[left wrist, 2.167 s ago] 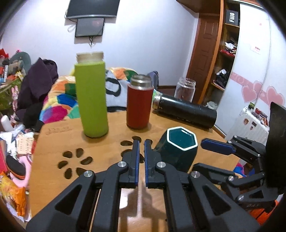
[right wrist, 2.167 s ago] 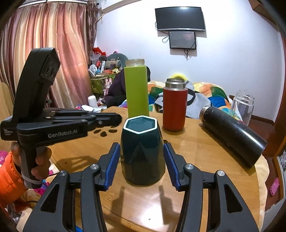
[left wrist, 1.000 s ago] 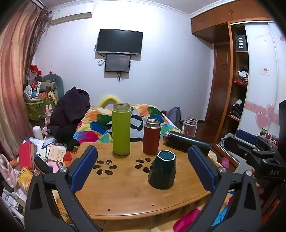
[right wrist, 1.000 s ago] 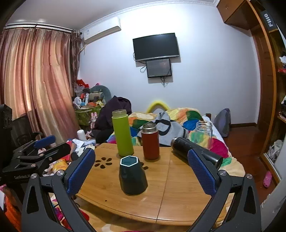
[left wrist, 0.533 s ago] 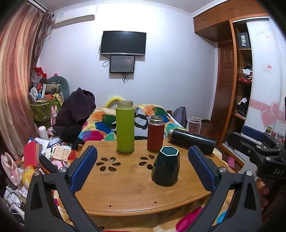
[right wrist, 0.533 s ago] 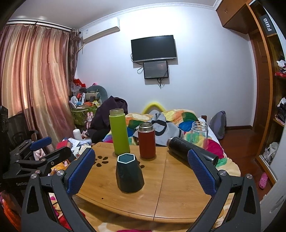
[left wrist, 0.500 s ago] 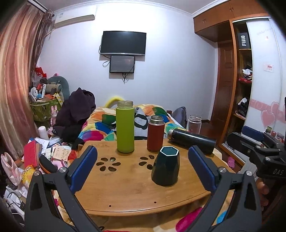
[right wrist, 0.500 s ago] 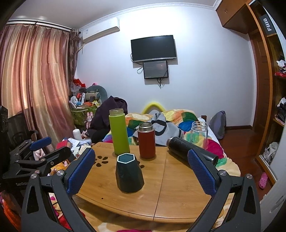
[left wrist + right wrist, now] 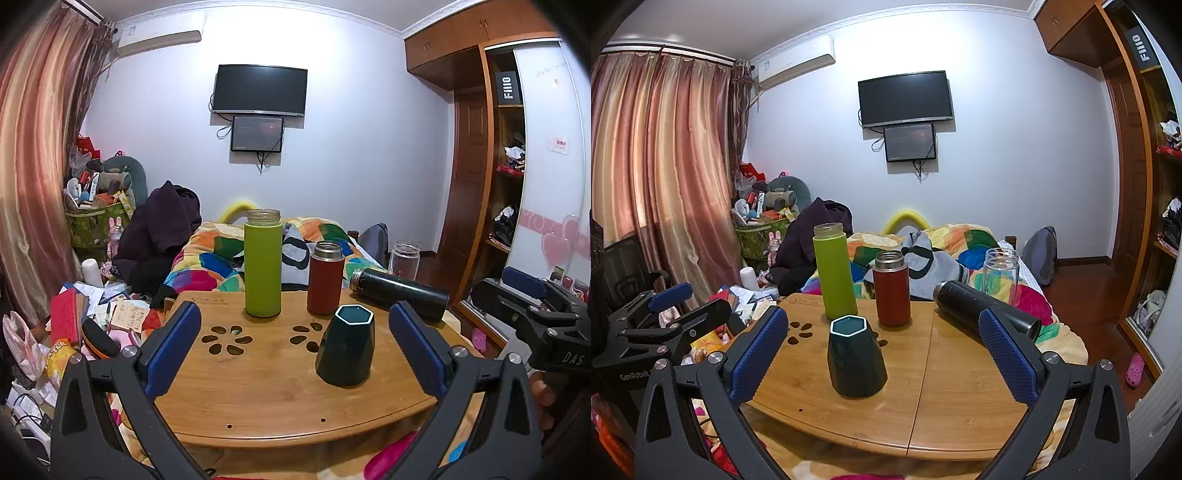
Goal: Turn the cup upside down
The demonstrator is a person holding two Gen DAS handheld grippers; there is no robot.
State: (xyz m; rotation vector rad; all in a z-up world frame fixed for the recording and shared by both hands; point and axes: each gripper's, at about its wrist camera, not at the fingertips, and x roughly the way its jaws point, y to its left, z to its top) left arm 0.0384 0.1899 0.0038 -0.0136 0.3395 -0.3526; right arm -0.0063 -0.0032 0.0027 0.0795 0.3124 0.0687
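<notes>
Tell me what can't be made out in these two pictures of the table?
- Dark green cup: its inside is in shadow in both views, so any contents are unknown.
- Black flask: in the right wrist view a blue jaw pad covers its far end.
- Glass jar: its base is hidden behind the black flask in the left wrist view.
- Wooden table: its legs are out of sight.

On table [image 9: 960, 398]: one cup [image 9: 856, 356], three flasks (green [image 9: 834, 271], red [image 9: 891, 288], black [image 9: 979, 304] lying at two o'clock), one glass jar [image 9: 1001, 271]; two grippers [image 9: 293, 343] [image 9: 882, 349].
</notes>
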